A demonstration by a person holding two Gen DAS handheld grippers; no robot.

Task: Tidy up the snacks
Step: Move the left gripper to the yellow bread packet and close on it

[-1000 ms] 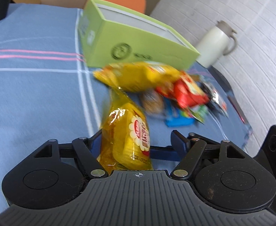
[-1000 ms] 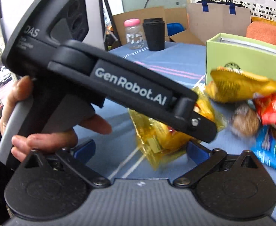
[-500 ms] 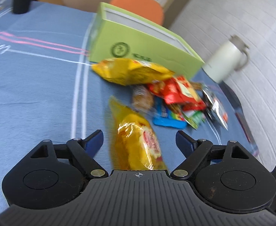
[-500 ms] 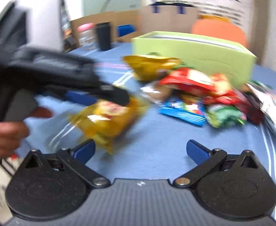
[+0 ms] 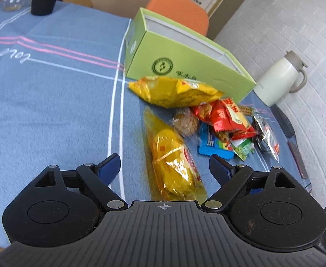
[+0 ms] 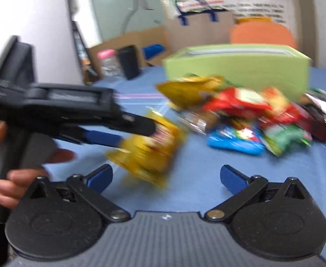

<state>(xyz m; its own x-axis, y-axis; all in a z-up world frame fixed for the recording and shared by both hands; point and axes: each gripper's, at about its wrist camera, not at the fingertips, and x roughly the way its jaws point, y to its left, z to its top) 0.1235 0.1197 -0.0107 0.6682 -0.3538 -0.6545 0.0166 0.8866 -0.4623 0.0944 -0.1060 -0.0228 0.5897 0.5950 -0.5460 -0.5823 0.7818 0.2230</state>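
Left gripper (image 5: pixel 164 164) has just been opening — jaws now wide, pads clear of the yellow pack (image 5: pixel 174 162), which a second ago stood pinched upright between them and now lies on the blue cloth (image 5: pixel 51 102) between the fingers, just short of the snack pile (image 5: pixel 218 122). Right gripper (image 6: pixel 166 175) is open and empty, swung toward the pile since then. Looks like a release — the pack is not in the green box (image 5: pixel 185 66) beyond the pile, so boxing is not yet done.
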